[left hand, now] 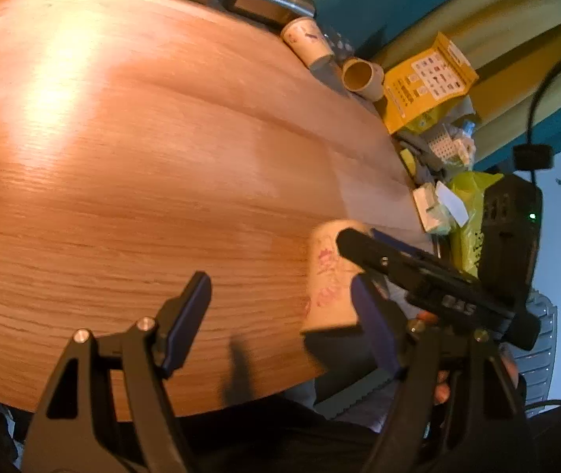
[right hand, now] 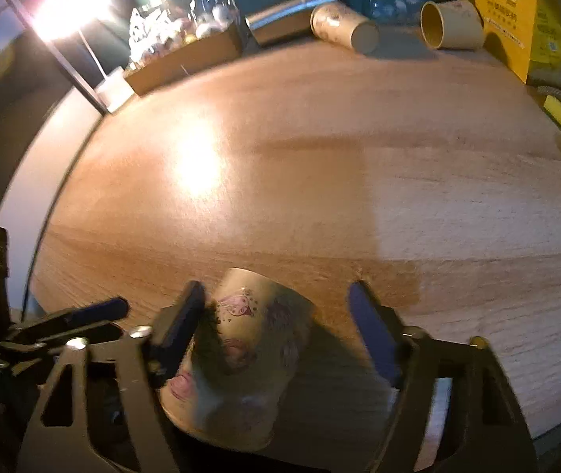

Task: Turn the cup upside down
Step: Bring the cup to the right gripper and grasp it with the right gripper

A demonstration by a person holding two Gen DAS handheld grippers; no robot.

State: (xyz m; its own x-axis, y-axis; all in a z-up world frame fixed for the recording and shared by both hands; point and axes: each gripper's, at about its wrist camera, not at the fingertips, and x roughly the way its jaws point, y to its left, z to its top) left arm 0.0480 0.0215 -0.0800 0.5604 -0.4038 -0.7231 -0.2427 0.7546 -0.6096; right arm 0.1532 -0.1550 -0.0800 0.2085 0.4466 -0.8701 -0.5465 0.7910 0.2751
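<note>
A printed paper cup is seen standing mouth-down near the front edge of a wooden table, framed between the fingers of the right gripper. The jaws are spread wide: one pad lies against or just beside the cup's wall, the other stands clear of it, so nothing is held. The left gripper is likewise held wide open and empty above the table's near edge, the cup just beyond its right-hand finger.

The flip is judged to be done or all but done, and the risk lies in the withdrawal. A light cup such as this could be dragged or tipped by the nearer pad if the right gripper is pulled back at an angle, and with the table's edge close behind it, it could be sent over the side. The two grippers are crowded together at this corner, and a knock between them could be passed on to the cup.

Open room is offered toward the middle of the table, which lies bare. Clutter is confined to the far rim: two other paper cups lying on their sides, a cardboard tray, a metal canister and a yellow packet, all well apart from the work.
</note>
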